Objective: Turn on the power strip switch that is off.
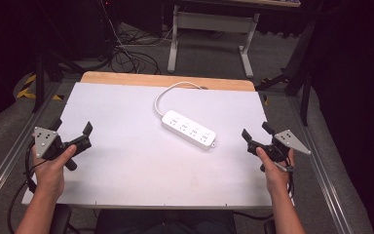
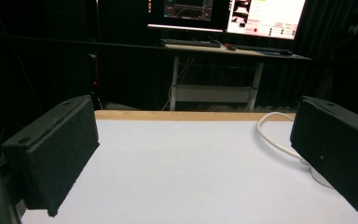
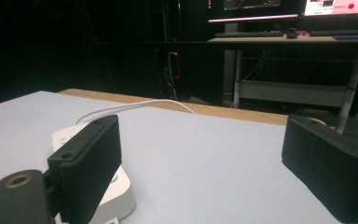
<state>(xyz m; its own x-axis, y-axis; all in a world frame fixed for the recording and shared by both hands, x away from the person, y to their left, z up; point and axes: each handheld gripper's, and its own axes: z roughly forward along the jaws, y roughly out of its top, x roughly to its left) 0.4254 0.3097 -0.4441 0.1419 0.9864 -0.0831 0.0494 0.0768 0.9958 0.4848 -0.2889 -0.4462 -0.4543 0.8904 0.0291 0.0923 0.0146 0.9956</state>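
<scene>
A white rectangular plastic power strip point(image 1: 189, 129) is lying flat near the middle of the white-topped table point(image 1: 126, 170), set at a slant, with its white cord point(image 1: 161, 95) looping back toward the table's far wooden edge. Nothing is touching it.

The left gripper point(image 1: 73, 130) is hovering over the table's left side, held in the person's left hand point(image 1: 52, 168), with its jaws standing spread wide and nothing between them. In the left gripper view point(image 2: 193, 158) the cord point(image 2: 272, 137) is curving in beside the right-hand jaw, and bare table is showing in the gap.

The right gripper point(image 1: 255, 132) is hovering over the table's right side in the right hand point(image 1: 272, 168), well apart from the strip, its jaws likewise gaping and holding nothing. In the right gripper view point(image 3: 200, 168) a corner of the power strip point(image 3: 121, 193) is peeking out from behind the left-hand jaw.

A desk with lit monitors point(image 2: 265, 16) is standing in the dark room beyond.
</scene>
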